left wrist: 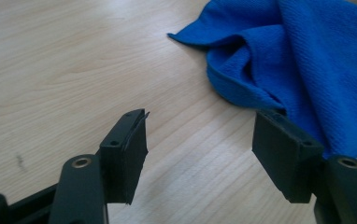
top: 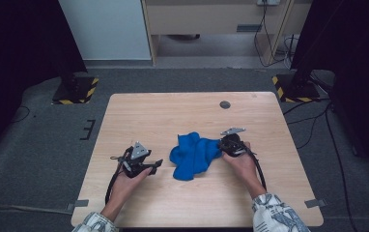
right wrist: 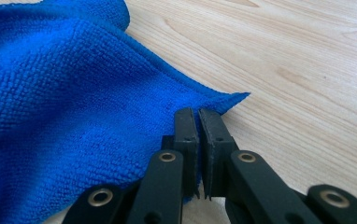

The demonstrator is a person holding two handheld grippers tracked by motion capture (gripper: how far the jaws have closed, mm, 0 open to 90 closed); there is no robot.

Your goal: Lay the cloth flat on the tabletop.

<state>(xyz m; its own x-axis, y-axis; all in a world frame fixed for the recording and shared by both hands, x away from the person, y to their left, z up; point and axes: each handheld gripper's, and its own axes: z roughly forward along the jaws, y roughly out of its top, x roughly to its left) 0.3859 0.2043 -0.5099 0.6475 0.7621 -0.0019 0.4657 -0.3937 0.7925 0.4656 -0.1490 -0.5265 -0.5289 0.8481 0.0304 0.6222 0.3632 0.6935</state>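
Observation:
A crumpled blue cloth (top: 192, 154) lies on the wooden table (top: 173, 111), a little right of centre. My right gripper (top: 222, 145) is at the cloth's right edge, shut on it. In the right gripper view the jaws (right wrist: 198, 126) pinch the blue cloth (right wrist: 64, 93) just behind a pointed corner. My left gripper (top: 157, 166) rests on the table just left of the cloth and stands open. In the left gripper view its jaws (left wrist: 200, 140) are apart over bare wood, and the right jaw is close to the folded edge of the cloth (left wrist: 307, 51).
A dark round cap (top: 225, 104) sits in the tabletop at the back right. Stands with yellow-black striped bases are on the floor beyond the back left (top: 76, 89) and back right (top: 293, 87) corners. Cables trail along the floor at the right.

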